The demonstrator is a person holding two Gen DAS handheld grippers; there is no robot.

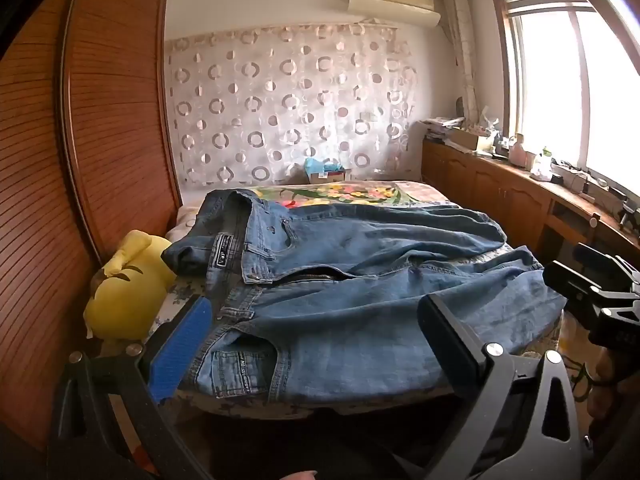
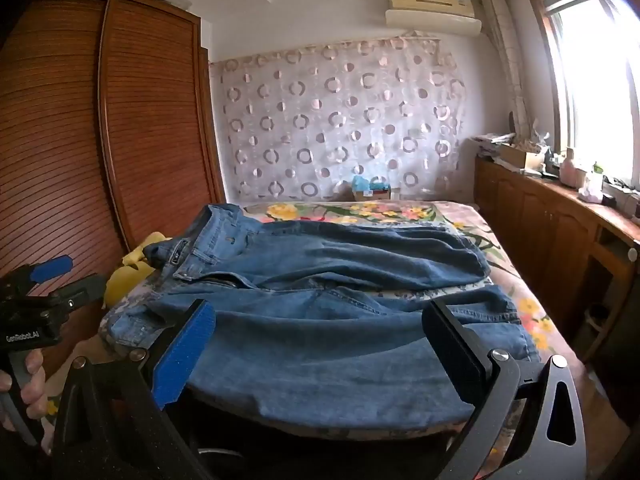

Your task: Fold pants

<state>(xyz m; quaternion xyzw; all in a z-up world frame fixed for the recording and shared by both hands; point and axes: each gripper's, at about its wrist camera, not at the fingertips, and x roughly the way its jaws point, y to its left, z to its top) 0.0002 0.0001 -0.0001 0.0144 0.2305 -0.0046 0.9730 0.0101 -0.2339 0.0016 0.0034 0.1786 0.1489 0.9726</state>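
Note:
Blue jeans (image 1: 360, 280) lie spread flat across the bed, waistband to the left, both legs running right; they also show in the right wrist view (image 2: 320, 300). My left gripper (image 1: 316, 340) is open and empty, hovering just above the near leg by the front pocket. My right gripper (image 2: 320, 344) is open and empty, above the near leg's lower part at the bed's near edge. The right gripper also shows at the right edge of the left wrist view (image 1: 592, 292), and the left gripper at the left edge of the right wrist view (image 2: 44, 292).
A floral bedsheet (image 2: 360, 212) covers the bed. A yellow plush toy (image 1: 124, 284) lies left of the waistband. A wooden wardrobe (image 1: 100, 120) stands at left. A low wooden cabinet (image 2: 560, 232) with clutter runs along the window at right. A box (image 1: 326, 172) sits at the bed's far end.

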